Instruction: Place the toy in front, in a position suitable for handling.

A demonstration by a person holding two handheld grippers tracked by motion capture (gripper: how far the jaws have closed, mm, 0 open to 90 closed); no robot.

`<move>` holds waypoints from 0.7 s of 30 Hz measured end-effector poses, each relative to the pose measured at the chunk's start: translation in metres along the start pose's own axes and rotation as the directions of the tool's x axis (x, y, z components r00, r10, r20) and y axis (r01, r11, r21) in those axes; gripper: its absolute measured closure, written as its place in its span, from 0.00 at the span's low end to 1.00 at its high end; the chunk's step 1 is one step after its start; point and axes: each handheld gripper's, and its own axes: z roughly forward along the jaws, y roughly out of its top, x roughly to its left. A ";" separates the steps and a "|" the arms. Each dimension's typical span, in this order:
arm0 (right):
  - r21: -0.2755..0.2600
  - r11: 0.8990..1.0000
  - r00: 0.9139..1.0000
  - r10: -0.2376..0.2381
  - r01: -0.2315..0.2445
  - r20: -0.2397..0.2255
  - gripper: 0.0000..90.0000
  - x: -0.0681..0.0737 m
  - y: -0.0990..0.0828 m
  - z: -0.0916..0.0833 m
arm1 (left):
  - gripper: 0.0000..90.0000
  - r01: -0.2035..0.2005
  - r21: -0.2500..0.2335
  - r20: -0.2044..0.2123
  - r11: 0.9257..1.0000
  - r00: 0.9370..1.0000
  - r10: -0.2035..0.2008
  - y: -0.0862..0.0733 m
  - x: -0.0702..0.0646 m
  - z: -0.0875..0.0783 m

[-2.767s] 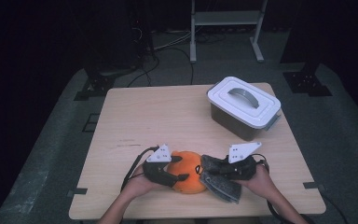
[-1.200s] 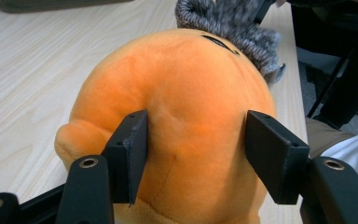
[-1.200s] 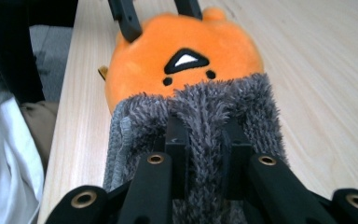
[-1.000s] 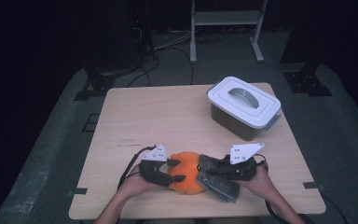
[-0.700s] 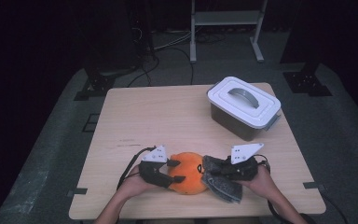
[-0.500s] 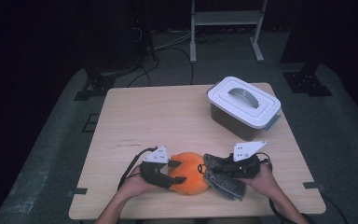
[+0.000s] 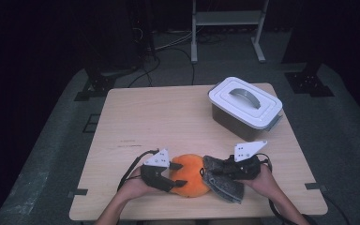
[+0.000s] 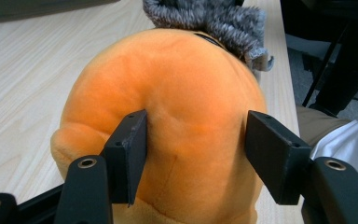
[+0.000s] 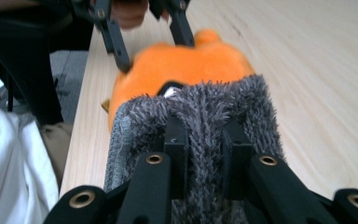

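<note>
1. High view: wooden surface (image 7: 168,117) on grey floor. Near the front edge, an orange plush toy (image 7: 190,174) lying on the surface, with a grey fuzzy cloth (image 7: 222,180) touching its right side. Left hand-held gripper (image 7: 176,174) reaching in from the left, jaws on either side of the toy's left end. Right hand-held gripper (image 7: 220,172) coming in from the right, tips buried in the cloth. Farther back on the right, well apart, a grey box with a white lid (image 7: 246,105) and a curved handle.

2. Left gripper view: two black jaws set half apart, pressing into the rounded orange plush toy (image 8: 177,88) between them, so grasping the toy. Grey fuzzy cloth (image 8: 209,18) lying against the toy's far end. Pale wooden surface (image 8: 32,70) underneath.

3. Right gripper view: black jaws clenched on a fold of the grey fuzzy cloth (image 9: 205,116), pile bunched up between them. Orange plush toy (image 9: 191,65) just beyond, touching the cloth. Left hand-held gripper (image 9: 151,46) farther off, jaws straddling the toy's far end.
</note>
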 end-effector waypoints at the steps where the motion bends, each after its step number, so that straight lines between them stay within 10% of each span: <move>1: 0.003 1.000 1.000 -0.003 0.003 0.001 0.84 0.001 0.001 0.001 | 0.43 0.005 -0.003 -0.004 1.000 1.000 -0.005 0.000 0.001 -0.001; 12: 0.032 0.998 0.999 -0.047 0.047 -0.018 0.84 0.006 -0.002 0.005 | 0.37 0.045 -0.070 -0.074 0.997 0.996 -0.050 0.005 0.008 -0.002; 21: -0.016 0.999 0.999 -0.038 0.037 -0.031 0.84 -0.001 0.024 0.005 | 0.45 -0.056 -0.023 -0.044 0.998 0.998 0.055 0.006 -0.006 0.001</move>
